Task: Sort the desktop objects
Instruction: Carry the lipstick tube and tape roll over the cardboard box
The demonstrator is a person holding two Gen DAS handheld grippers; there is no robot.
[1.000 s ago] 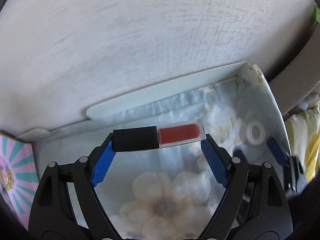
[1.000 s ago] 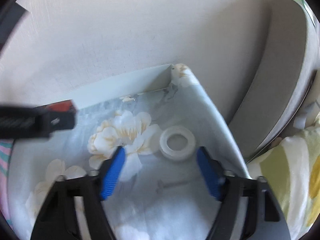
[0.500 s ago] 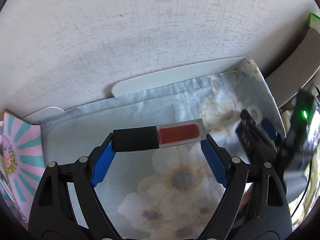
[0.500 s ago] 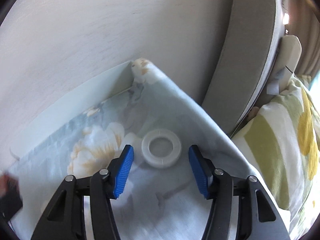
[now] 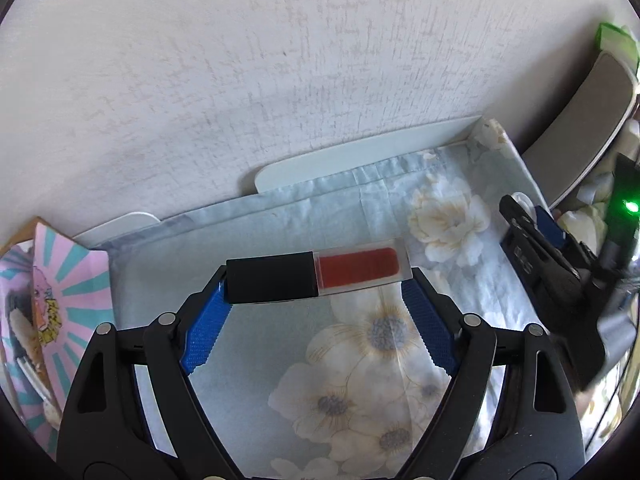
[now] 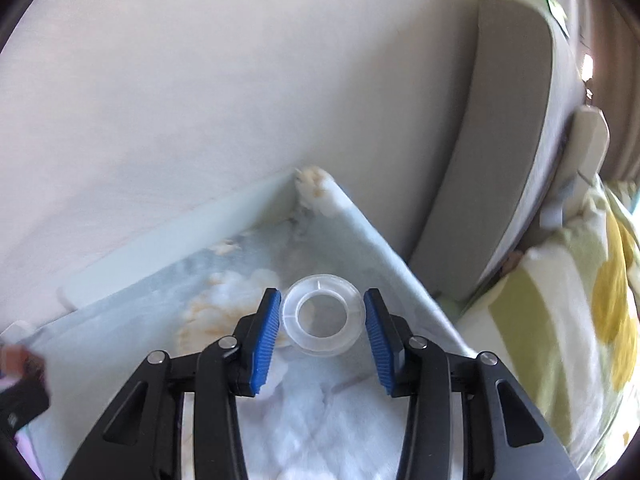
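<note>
My left gripper (image 5: 318, 280) is shut on a lip gloss tube (image 5: 318, 276) with a black cap and a clear red-filled body. It holds the tube crosswise above the floral cloth (image 5: 360, 360). My right gripper (image 6: 322, 320) is open, and a clear tape roll (image 6: 322, 316) lies flat on the cloth (image 6: 320, 420) between its blue pads (image 6: 266, 336); whether they touch it is not clear. The right gripper also shows at the right edge of the left wrist view (image 5: 532, 216).
A white tray edge (image 5: 360, 152) lies along the wall behind the cloth. A pink and teal printed item (image 5: 48, 300) sits at the left. A grey cushion (image 6: 500, 160) and a green-striped pillow (image 6: 560, 340) stand at the right, past the table corner.
My left gripper has drawn back from the wall with the tube held. My right gripper has advanced over the tape roll and narrowed, so the roll now sits between its pads.
</note>
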